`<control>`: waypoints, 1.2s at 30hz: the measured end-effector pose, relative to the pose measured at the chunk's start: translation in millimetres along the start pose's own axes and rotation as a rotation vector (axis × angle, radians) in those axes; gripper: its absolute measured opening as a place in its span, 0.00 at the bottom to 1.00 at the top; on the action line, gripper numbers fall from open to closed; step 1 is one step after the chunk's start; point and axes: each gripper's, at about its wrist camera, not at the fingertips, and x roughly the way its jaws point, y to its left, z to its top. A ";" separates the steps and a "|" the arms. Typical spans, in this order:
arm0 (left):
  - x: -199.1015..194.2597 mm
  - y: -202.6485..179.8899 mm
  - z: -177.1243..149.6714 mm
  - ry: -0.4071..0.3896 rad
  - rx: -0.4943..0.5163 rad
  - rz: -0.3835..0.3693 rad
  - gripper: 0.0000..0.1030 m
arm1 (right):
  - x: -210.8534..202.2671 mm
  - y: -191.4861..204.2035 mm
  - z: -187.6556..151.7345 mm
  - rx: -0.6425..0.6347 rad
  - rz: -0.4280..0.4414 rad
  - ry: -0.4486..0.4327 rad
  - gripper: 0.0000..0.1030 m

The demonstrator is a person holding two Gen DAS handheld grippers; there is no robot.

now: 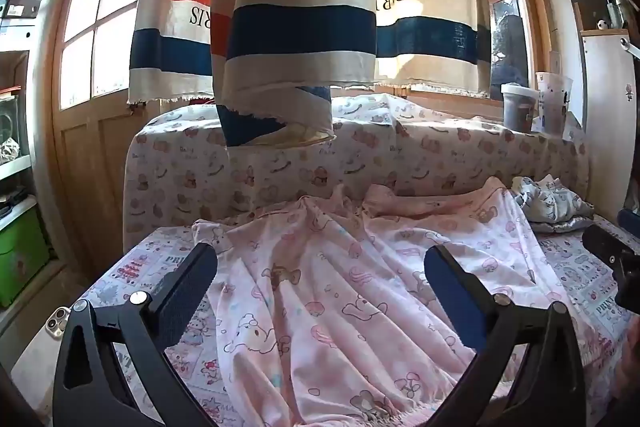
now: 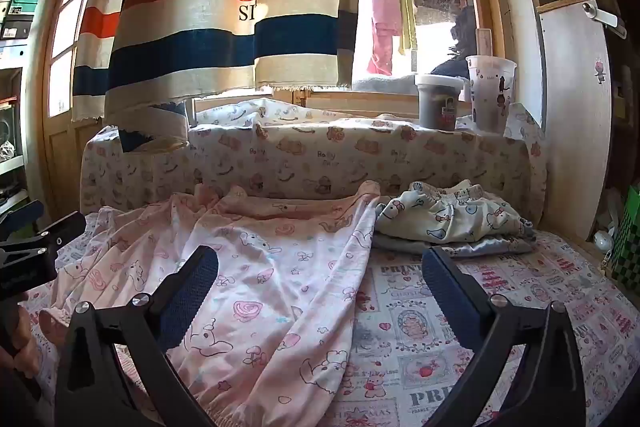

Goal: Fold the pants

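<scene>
Both the left gripper [image 1: 320, 267] and right gripper [image 2: 320, 269] gape wide, holding nothing, over pink pants [image 1: 340, 287]. Only the right view shows the elastic cuffs [image 2: 228, 415] near; the left shows a phone [image 1: 56, 321].

We've got a striped curtain [image 2: 224, 23] up top, two cups [image 2: 490, 91] on the ledge's right end, folded clothes [image 2: 448, 219] below.

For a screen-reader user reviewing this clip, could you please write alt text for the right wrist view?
The open right gripper hovers above pink cartoon-print pants spread rumpled on a printed bedsheet, gripping nothing. A small pile of folded clothes sits beside the waistband, and a striped curtain hangs before a sunny window behind.
</scene>
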 end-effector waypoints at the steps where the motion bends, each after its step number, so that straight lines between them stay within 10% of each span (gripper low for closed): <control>1: 1.5 -0.2 0.3 0.002 0.002 -0.005 1.00 | 0.1 0.1 0.1 -0.001 -0.001 0.001 1.00; 36: -6.5 -2.9 -0.7 -0.007 -0.008 -0.007 1.00 | -0.3 0.0 0.9 -0.002 -0.005 0.005 1.00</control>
